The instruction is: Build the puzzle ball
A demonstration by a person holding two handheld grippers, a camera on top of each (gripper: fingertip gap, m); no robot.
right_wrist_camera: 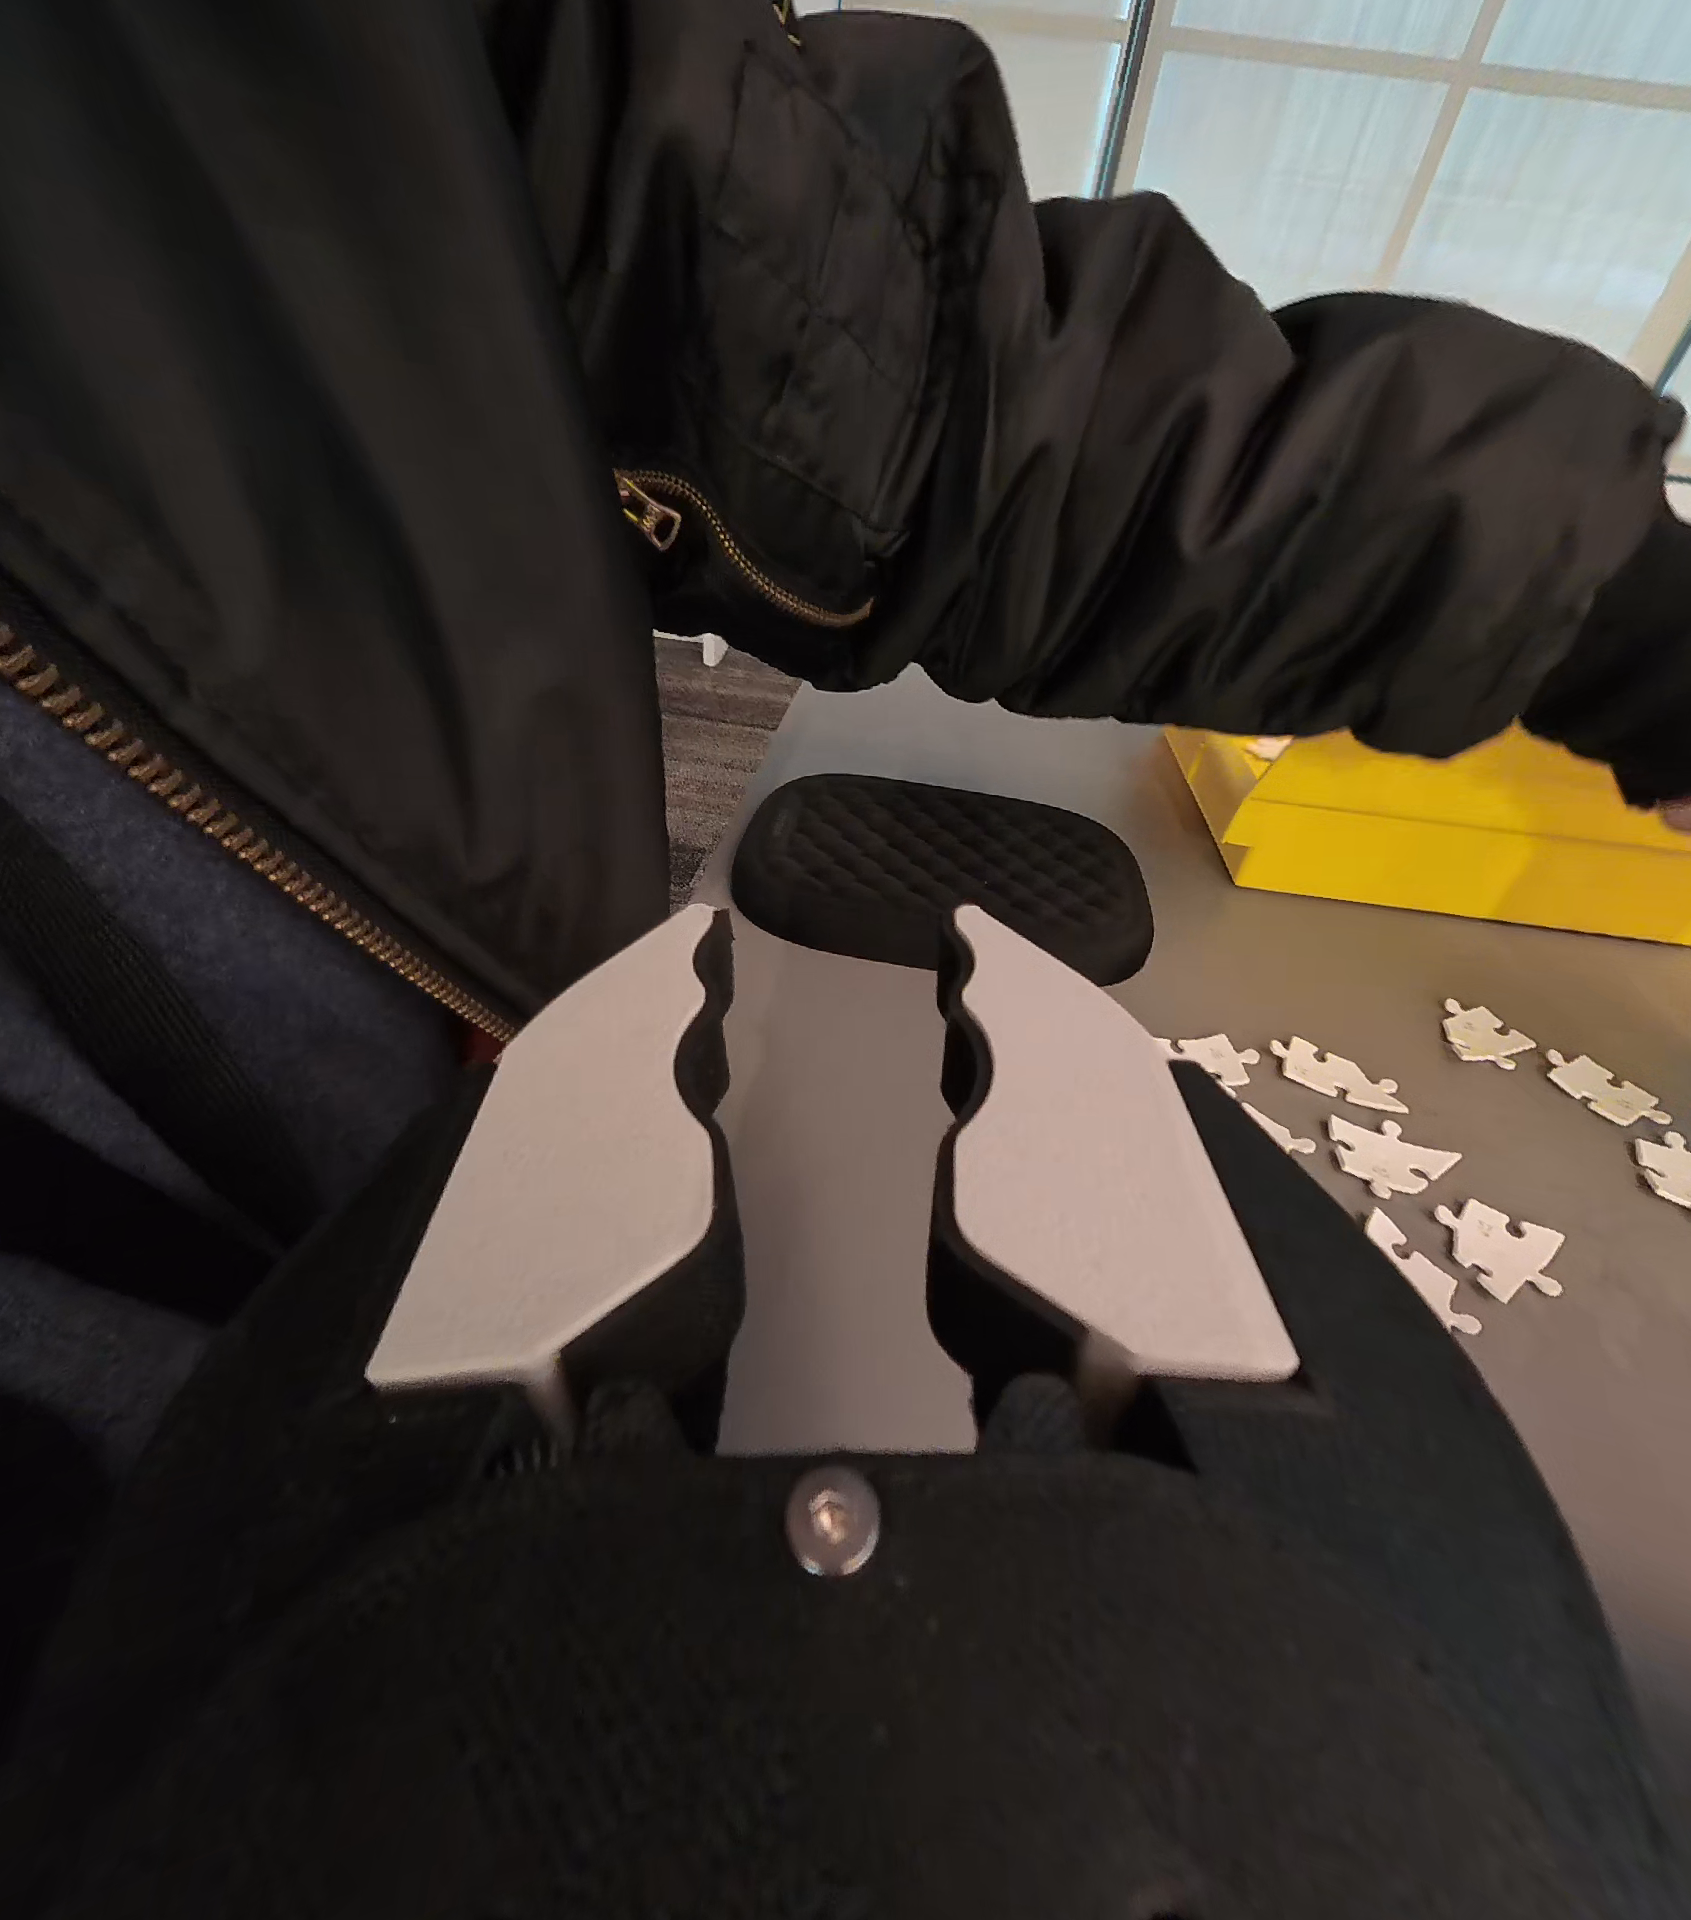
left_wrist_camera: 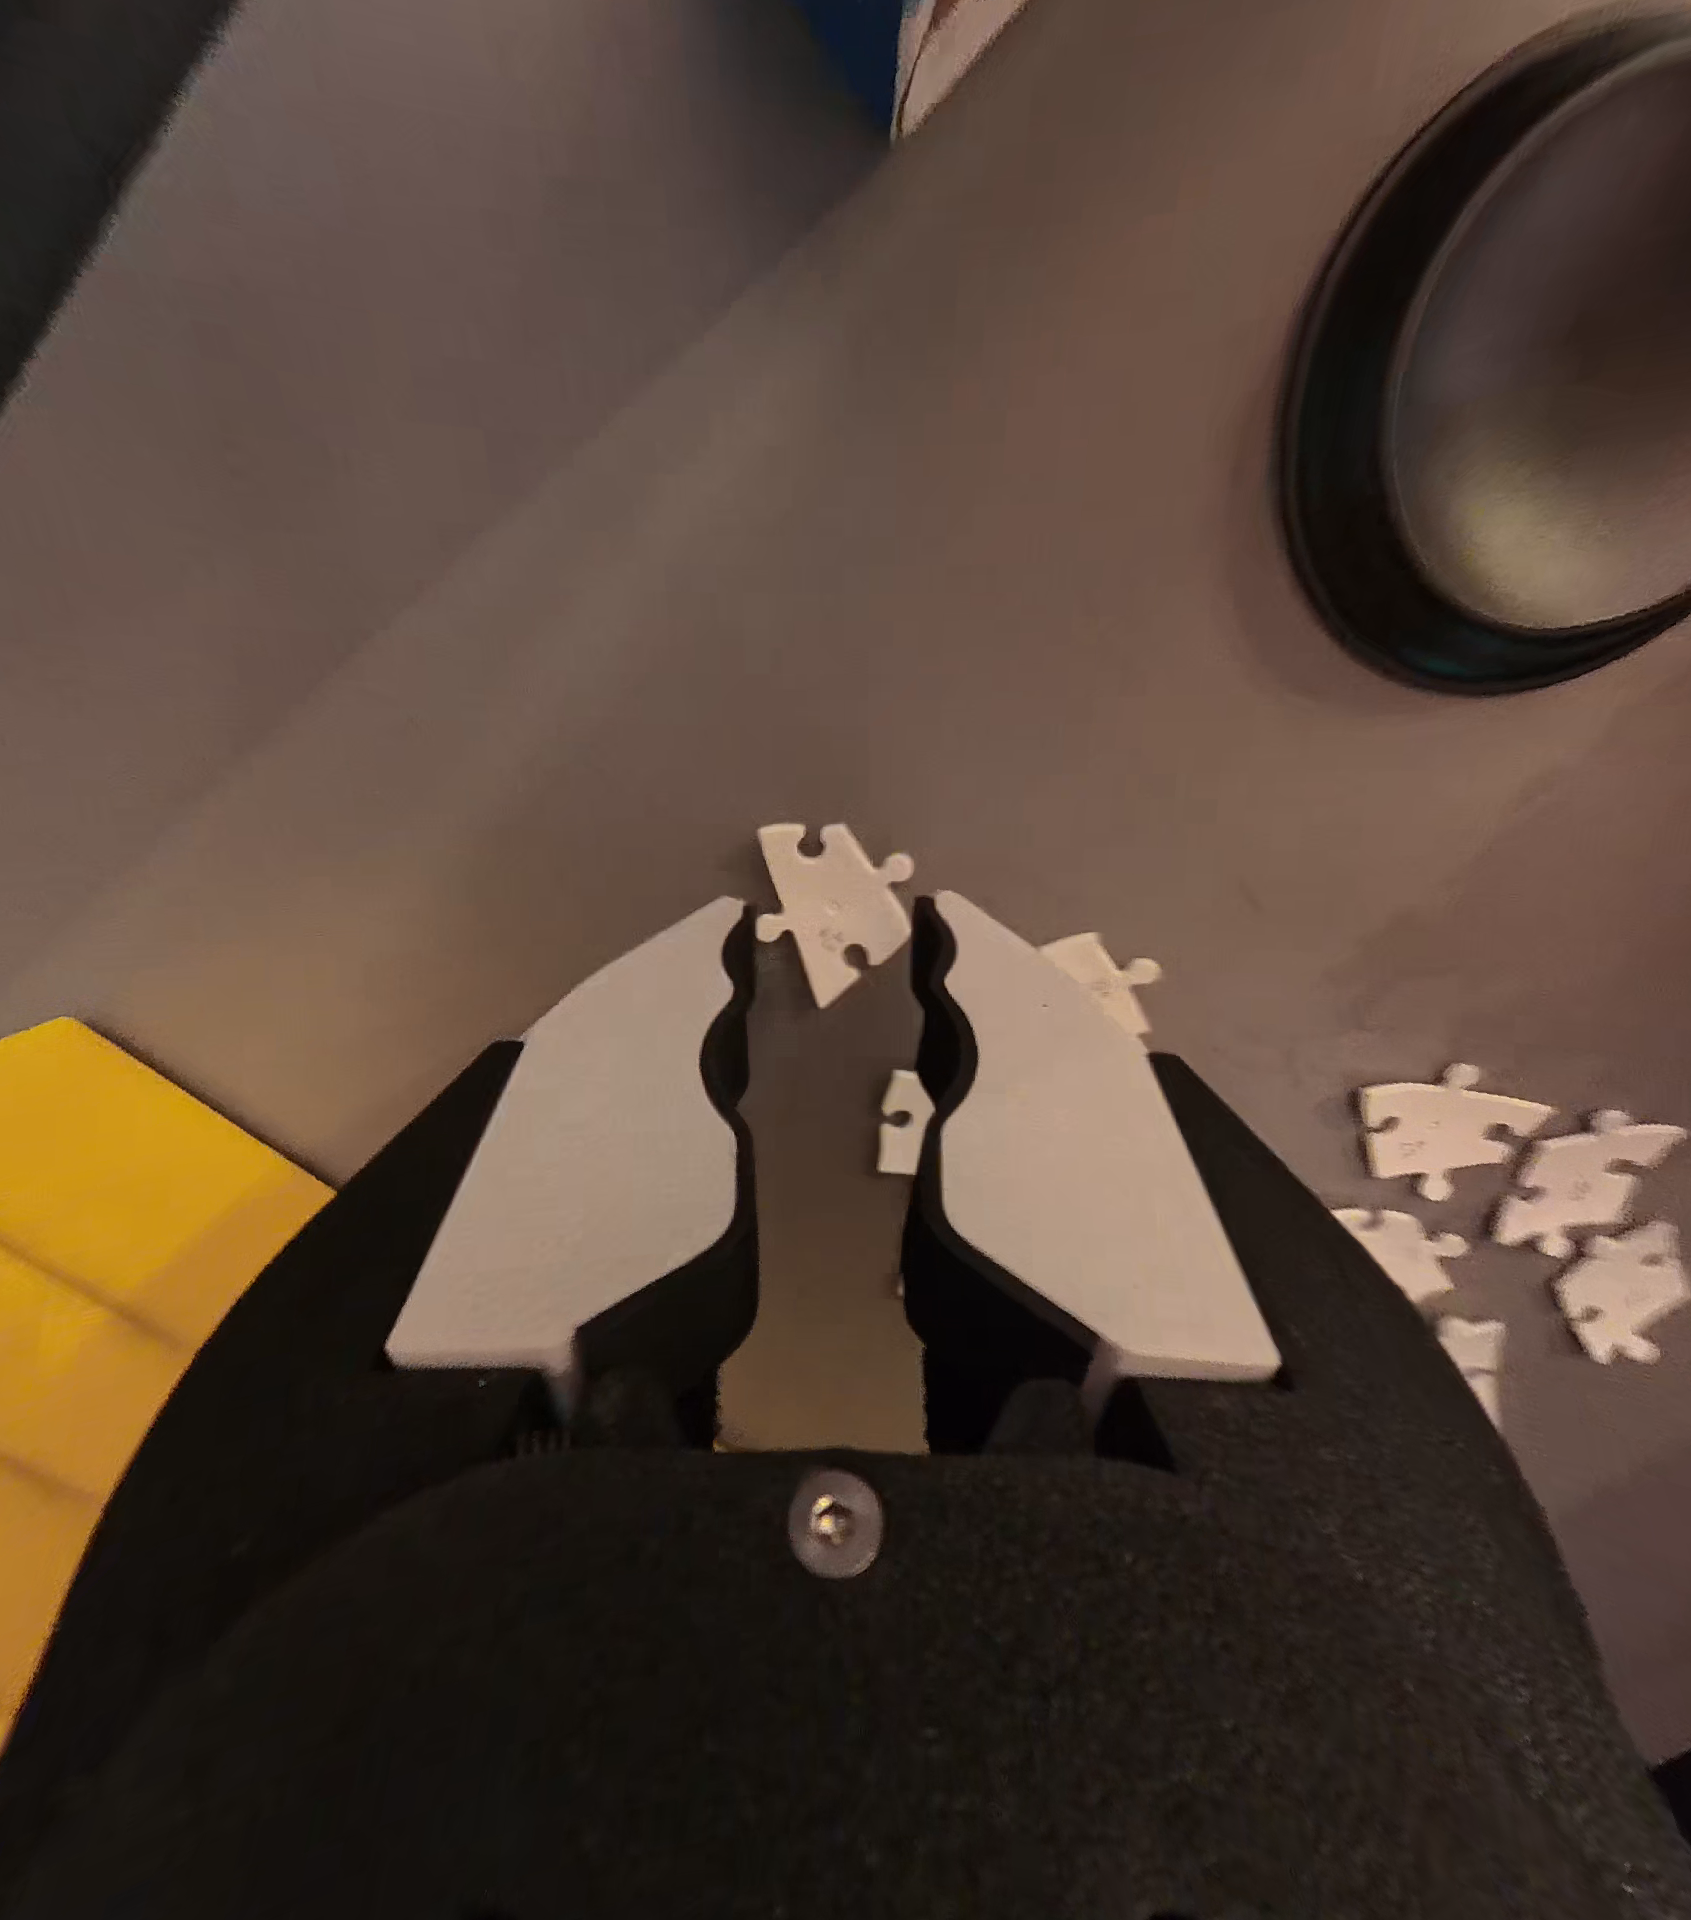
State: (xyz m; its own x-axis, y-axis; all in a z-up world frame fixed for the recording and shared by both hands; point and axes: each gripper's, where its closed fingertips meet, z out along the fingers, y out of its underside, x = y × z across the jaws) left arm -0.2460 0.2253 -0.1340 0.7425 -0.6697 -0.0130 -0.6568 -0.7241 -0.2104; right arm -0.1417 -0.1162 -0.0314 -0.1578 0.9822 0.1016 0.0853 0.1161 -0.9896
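Several white puzzle pieces lie loose on the grey table [left_wrist_camera: 508,623]. In the left wrist view, my left gripper [left_wrist_camera: 833,904] is open, low over the table, with one piece [left_wrist_camera: 825,883] lying flat between its fingertips. A smaller piece [left_wrist_camera: 901,1132] shows between the fingers, and another piece [left_wrist_camera: 1106,977] peeks out beyond the right finger. More pieces [left_wrist_camera: 1589,1184] lie to the right. My right gripper [right_wrist_camera: 839,920] is open and empty, held above the table's near edge. Scattered pieces [right_wrist_camera: 1392,1153] lie to its right.
A yellow box [left_wrist_camera: 41,1247] sits left of the left gripper; it also shows in the right wrist view [right_wrist_camera: 1443,831]. A dark oval object [left_wrist_camera: 1568,353] is at the far right. A black quilted pad [right_wrist_camera: 940,883] lies ahead of the right gripper. A person's black jacket sleeve [right_wrist_camera: 1132,468] reaches across above the table. The left gripper's tips are roughly 35 cm from the right gripper's.
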